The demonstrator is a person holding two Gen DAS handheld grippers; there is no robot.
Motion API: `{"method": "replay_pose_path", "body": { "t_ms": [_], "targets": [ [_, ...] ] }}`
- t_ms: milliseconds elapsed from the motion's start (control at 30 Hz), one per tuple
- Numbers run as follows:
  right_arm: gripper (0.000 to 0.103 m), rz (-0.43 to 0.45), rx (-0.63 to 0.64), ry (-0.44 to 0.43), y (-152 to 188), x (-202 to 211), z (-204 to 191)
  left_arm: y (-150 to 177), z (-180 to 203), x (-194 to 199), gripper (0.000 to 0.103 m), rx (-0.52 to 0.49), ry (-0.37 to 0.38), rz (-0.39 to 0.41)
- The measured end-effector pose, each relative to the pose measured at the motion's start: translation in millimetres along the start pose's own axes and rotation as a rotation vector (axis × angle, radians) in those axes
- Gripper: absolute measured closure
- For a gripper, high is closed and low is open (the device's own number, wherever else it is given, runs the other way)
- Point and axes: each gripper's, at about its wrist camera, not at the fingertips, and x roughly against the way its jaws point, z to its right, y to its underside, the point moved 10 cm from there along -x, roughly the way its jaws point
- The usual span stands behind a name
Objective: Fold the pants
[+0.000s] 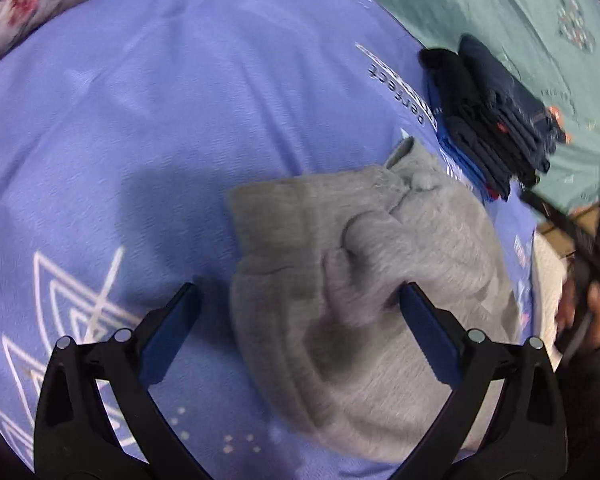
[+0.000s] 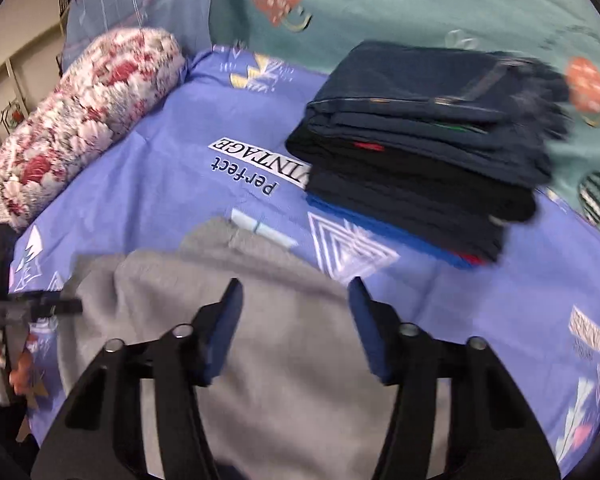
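Grey fleece pants (image 1: 364,280) lie bunched and partly folded on a blue-violet bed sheet (image 1: 148,128). My left gripper (image 1: 300,300) is open and empty, hovering over the left part of the pants. The pants also show in the right wrist view (image 2: 284,360), with a smooth folded face. My right gripper (image 2: 296,296) is open and empty above their far edge. The other gripper and the hand holding it show at the right edge of the left wrist view (image 1: 588,280) and at the left edge of the right wrist view (image 2: 4,312).
A stack of folded dark clothes (image 2: 428,152) sits on the sheet beyond the pants, also in the left wrist view (image 1: 488,116). A floral rolled blanket (image 2: 72,120) lies at the left. A teal cover with hearts (image 2: 420,4) lies behind.
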Motion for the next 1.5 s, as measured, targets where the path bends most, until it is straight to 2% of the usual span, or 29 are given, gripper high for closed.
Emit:
{"method": "replay_pose_path", "body": {
  "t_ms": [67, 167, 233, 267, 300, 333, 400, 467, 533, 567, 600, 633, 667, 700, 733, 833, 933, 1067, 1167, 1267, 1300, 1333, 1367, 1400, 1433, 1500],
  "targets": [
    [0.053, -0.097, 0.069, -0.082, -12.1, -39.9, -15.0, 0.8, 10.2, -6.3, 0.005, -0.054, -0.016, -0.009],
    [0.053, -0.205, 0.171, -0.118, -12.2, -85.7, -27.5, 2.9, 18.2, -11.1, 0.015, -0.098, -0.023, -0.009],
    [0.053, -0.271, 0.21, -0.137, -6.8, -109.4, -29.0, 4.0, 23.2, -11.7, 0.033, -0.107, -0.007, -0.009],
    [0.053, -0.297, 0.228, -0.149, -3.6, -117.3, -29.8, 3.0, 25.7, -10.7, 0.037, -0.117, -0.009, 0.001],
    [0.052, -0.31, 0.248, -0.152, -2.1, -121.8, -30.3, 2.5, 28.6, -9.6, 0.048, -0.13, -0.007, 0.01],
    [0.05, -0.312, 0.272, -0.163, -1.9, -123.6, -32.5, 4.1, 28.6, -8.4, 0.055, -0.139, -0.003, 0.012],
    [0.048, -0.324, 0.317, -0.172, -0.8, -122.1, -34.6, 3.8, 31.8, -9.1, 0.057, -0.148, 0.0, 0.015],
    [0.048, -0.362, 0.339, -0.218, 6.7, -115.9, -42.6, 3.8, 31.1, -9.6, 0.057, -0.129, 0.019, 0.009],
    [0.048, -0.365, 0.42, -0.228, 15.7, -108.6, -54.8, 6.8, 26.1, -9.3, 0.038, -0.088, 0.037, 0.0],
    [0.049, -0.362, 0.439, -0.22, 17.3, -109.6, -57.9, 6.1, 27.1, -9.9, 0.038, -0.07, 0.053, 0.005],
    [0.054, -0.361, 0.434, -0.208, 17.4, -113.0, -59.7, 6.9, 29.8, -9.0, 0.041, -0.089, 0.045, 0.015],
    [0.07, -0.35, 0.429, -0.181, 16.7, -113.4, -59.0, 7.1, 32.6, -6.2, 0.067, -0.114, 0.033, 0.032],
    [0.082, -0.326, 0.448, -0.132, 14.6, -113.3, -61.4, 6.7, 36.4, 0.4, 0.077, -0.147, 0.018, 0.06],
    [0.093, -0.311, 0.454, -0.112, 15.1, -113.0, -67.9, 6.7, 40.1, 8.6, 0.086, -0.159, 0.028, 0.082],
    [0.095, -0.28, 0.456, -0.083, 12.8, -106.2, -69.3, 6.4, 41.1, 18.1, 0.088, -0.153, 0.043, 0.103],
    [0.095, -0.176, 0.413, -0.052, 0.3, -79.4, -78.7, 12.8, 41.2, 50.2, 0.09, -0.134, 0.091, 0.164],
    [0.095, -0.009, 0.33, -0.083, -30.7, -25.5, -88.5, 27.1, 45.4, 82.6, 0.09, -0.156, 0.117, 0.221],
    [0.096, 0.149, 0.316, -0.135, -66.2, 29.2, -111.8, 44.3, 40.3, 131.4, 0.09, -0.168, 0.134, 0.28],
    [0.096, 0.22, 0.365, -0.176, -98.0, 47.2, -158.0, 49.4, 23.7, 164.1, 0.09, -0.144, 0.099, 0.326],
    [0.095, 0.277, 0.403, -0.226, -119.0, 46.0, -215.2, 49.6, -3.9, 187.6, 0.089, -0.094, 0.003, 0.367],
    [0.094, 0.282, 0.421, -0.236, -121.5, 35.4, -235.6, 50.0, -20.5, 186.1, 0.08, -0.061, -0.035, 0.341],
    [0.072, 0.248, 0.44, -0.214, -117.3, 20.8, -249.9, 53.1, -37.6, 177.2, 0.058, -0.028, -0.073, 0.285],
    [0.059, 0.202, 0.459, -0.141, -111.1, 0.4, -254.6, 58.7, -62.0, 166.9, 0.048, 0.033, -0.118, 0.224],
    [0.048, 0.161, 0.482, -0.049, -103.3, -17.4, -255.7, 63.4, -79.5, 163.4, 0.038, 0.074, -0.142, 0.2],
    [0.048, 0.147, 0.507, 0.013, -93.9, -26.9, -251.2, 66.9, -91.8, 163.4, 0.037, 0.094, -0.161, 0.19],
    [0.048, 0.177, 0.484, 0.032, -87.2, -15.2, -231.7, 70.6, -113.0, 170.7, 0.036, 0.111, -0.206, 0.19]
  ]
}}
